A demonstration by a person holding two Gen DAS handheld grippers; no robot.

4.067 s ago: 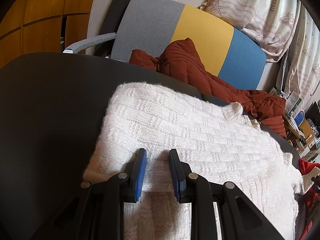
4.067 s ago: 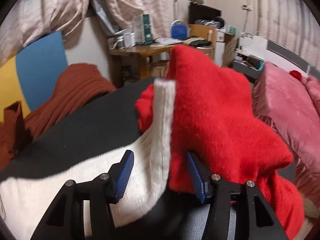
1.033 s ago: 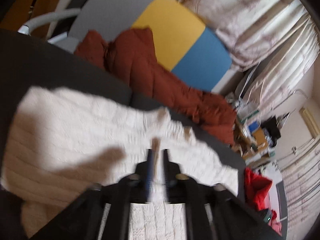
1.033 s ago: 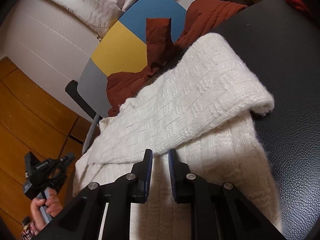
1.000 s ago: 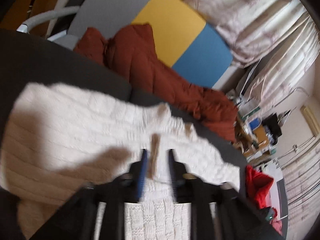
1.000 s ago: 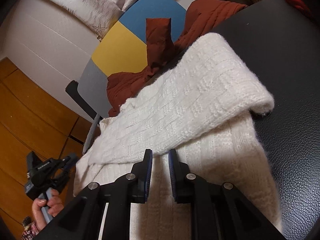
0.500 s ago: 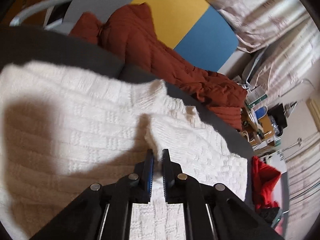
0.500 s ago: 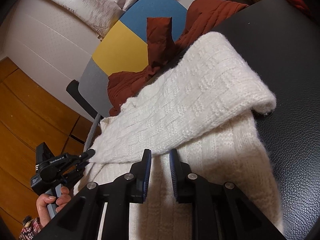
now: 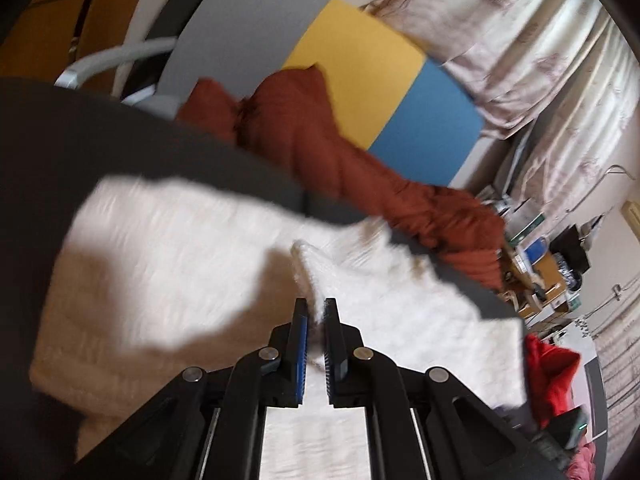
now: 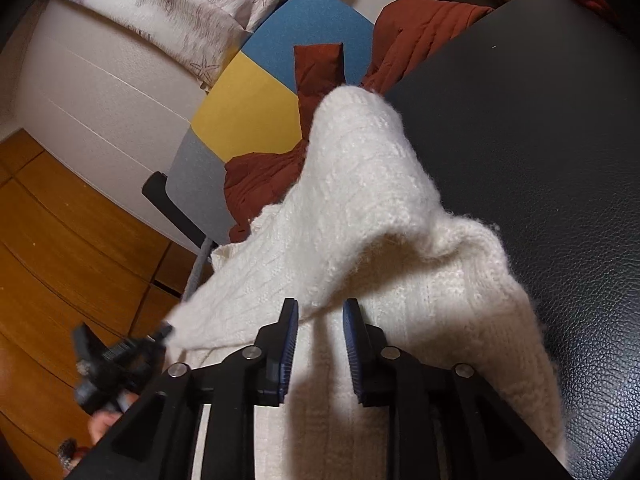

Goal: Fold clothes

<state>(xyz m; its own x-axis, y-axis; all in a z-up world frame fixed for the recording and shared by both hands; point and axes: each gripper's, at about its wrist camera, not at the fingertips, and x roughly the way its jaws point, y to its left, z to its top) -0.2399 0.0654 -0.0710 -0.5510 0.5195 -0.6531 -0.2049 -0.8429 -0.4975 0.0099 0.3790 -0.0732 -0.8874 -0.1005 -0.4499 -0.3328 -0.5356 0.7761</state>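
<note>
A white knit sweater (image 9: 180, 260) lies spread on the black leather-like table (image 9: 60, 140). My left gripper (image 9: 315, 308) is shut on a pinched edge of it, and a small flap stands up just beyond the fingers. In the right wrist view the sweater (image 10: 360, 220) rises in a tent-like fold. My right gripper (image 10: 320, 308) is shut on that fold's thick lower edge, with the jaws held a little apart by the knit. The left gripper (image 10: 120, 360) shows there at the lower left, blurred, in a person's hand (image 10: 104, 420).
A rust-red quilted jacket (image 9: 320, 140) is draped over a grey, yellow and blue chair (image 9: 360, 60) behind the table. A red garment (image 9: 552, 368) lies at the table's right end. A cluttered desk (image 9: 540, 248) and curtains stand beyond. Bare table (image 10: 540, 120) lies right of the sweater.
Both grippers have risen with the sweater's edge. In the right wrist view the flat fold now stands up like a tent. The left view has pulled back and is blurred.
</note>
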